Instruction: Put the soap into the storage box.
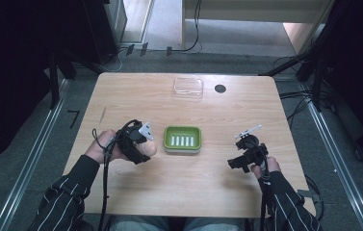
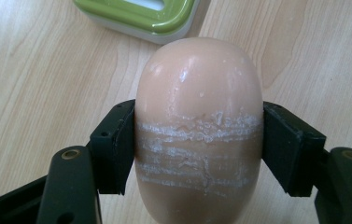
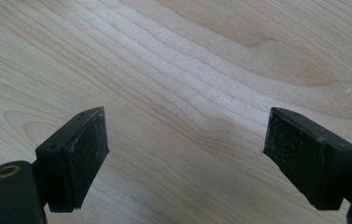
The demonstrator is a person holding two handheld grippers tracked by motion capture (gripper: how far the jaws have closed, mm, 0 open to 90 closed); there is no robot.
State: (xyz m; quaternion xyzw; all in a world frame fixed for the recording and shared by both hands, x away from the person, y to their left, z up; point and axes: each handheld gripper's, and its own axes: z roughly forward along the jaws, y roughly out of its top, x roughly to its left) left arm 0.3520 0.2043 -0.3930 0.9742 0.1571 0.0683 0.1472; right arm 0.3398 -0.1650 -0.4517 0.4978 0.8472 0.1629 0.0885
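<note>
Bright light is shining down on the table [image 1: 188, 178], while the left and right edges of the high view are staying very dark. In the left gripper view, the soap [image 2: 198, 126] is gleaming with white glare near its top. Both gripper views are looking sharp.

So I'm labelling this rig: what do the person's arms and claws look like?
Both sleeves are dark with thin white stripes. Each claw is black: the left claw carries a grey three-cornered plate, the right claw a pale one. Black cables trail back. The pads are flat and scuffed.
</note>
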